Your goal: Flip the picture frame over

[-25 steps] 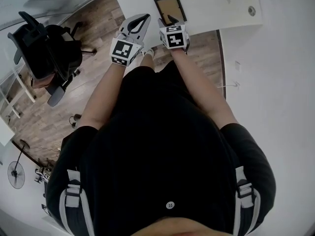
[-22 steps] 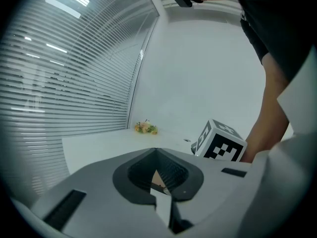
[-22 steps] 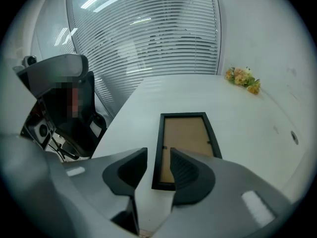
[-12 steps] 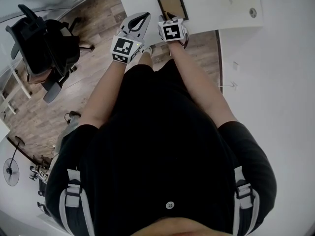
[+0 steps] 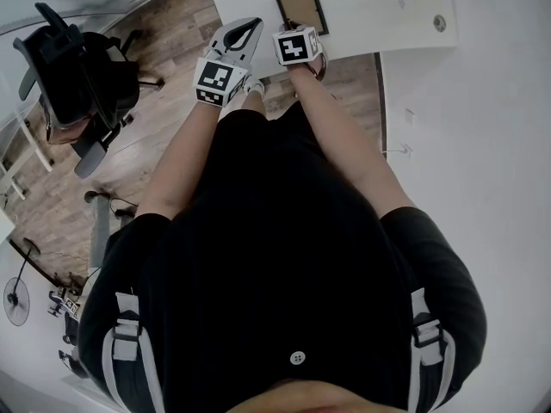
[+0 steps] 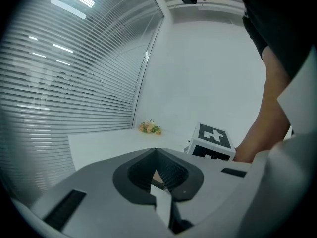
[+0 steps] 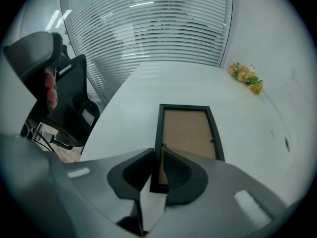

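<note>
Table [image 5: 379, 7]: white and smooth-looking. The picture frame lies near its near edge, so if I drag rather than lift, I judge it could slide off towards my legs.

Office chair [image 5: 82, 84]: well off to my left on the wooden floor (no part in this, and out of harm's way).

Picture frame [image 7: 187, 133]: flat on the table with its brown backing up and a short side towards me. I am taking it by one rail close to a corner, so most of its weight would hang away from my grip. As I tip it, it may swing or twist loose. If it gets past upright unchecked, it could slap down hard on the backing side.

Right gripper [image 7: 157, 153]: pointed steeply down at the frame. Its jaws have just been closing and now stand narrow, with the frame's left rail between them near the corner and the pads seemingly touching both sides. The bite looks shallow on a thin black rail, so a slip is my main worry.

Left gripper [image 6: 157, 155]: jaws together at the tips, holding nothing. It hovers just beside the right one at the table edge. Idle there, it cannot steady the far side, and it might knock my other tool.

Flowers [image 7: 245, 76]: a small bunch at the table's far side, well apart from the frame. They are in danger only if the frame gets flung.
</note>
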{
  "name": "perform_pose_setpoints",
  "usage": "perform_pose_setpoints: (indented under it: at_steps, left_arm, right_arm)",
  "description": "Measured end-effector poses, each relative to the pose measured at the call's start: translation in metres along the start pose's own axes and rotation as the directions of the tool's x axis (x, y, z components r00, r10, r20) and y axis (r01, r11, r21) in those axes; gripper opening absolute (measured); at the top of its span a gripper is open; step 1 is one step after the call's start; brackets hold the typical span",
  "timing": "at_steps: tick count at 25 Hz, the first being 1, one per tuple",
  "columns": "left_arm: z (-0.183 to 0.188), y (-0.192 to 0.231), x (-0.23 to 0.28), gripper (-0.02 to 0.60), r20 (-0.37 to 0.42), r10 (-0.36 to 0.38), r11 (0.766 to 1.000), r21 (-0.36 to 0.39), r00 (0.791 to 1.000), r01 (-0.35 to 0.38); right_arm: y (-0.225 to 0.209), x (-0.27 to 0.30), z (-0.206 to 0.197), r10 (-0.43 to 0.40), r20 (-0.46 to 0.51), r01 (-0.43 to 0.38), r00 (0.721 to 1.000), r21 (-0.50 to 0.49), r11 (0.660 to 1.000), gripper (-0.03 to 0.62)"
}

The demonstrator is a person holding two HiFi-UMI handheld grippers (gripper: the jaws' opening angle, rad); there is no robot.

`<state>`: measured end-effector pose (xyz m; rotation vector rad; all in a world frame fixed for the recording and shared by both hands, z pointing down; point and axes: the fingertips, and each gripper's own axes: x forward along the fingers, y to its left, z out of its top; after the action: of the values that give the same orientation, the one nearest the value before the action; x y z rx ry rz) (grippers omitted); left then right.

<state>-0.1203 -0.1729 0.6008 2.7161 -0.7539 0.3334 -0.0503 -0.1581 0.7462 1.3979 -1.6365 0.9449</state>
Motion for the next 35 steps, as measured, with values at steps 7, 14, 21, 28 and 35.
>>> perform_pose_setpoints:
  at_steps: [7, 14, 21, 28, 35]
  left_arm:
    - [0.017, 0.010, -0.008, 0.005, 0.016, 0.012, 1.000, 0.025, 1.000, -0.012]
    - [0.038, 0.013, -0.011, 0.005, 0.044, 0.010, 0.999, 0.050, 0.999, -0.012]
    - [0.058, 0.002, -0.009, 0.005, 0.065, 0.000, 0.998, 0.065, 0.998, -0.005]
    - [0.069, 0.001, -0.015, 0.005, 0.088, 0.019, 0.998, 0.053, 0.996, -0.024]
    - [0.089, -0.010, 0.001, 0.005, 0.106, 0.071, 0.995, 0.061, 0.992, -0.078]
  right_arm:
    - [-0.003, -0.002, 0.004, 0.040, -0.002, -0.040, 0.999, 0.061, 0.997, 0.051]
    - [-0.024, -0.033, 0.021, 0.028, 0.024, -0.031, 0.999, 0.116, 0.993, 0.049]
    - [-0.025, -0.061, 0.040, 0.112, 0.104, -0.130, 0.988, 0.186, 0.974, 0.049]
    - [-0.011, -0.074, 0.050, 0.216, 0.148, -0.247, 0.965, 0.245, 0.937, 0.049]
    - [-0.028, -0.086, 0.062, 0.319, 0.180, -0.357, 0.931, 0.253, 0.899, 0.049]
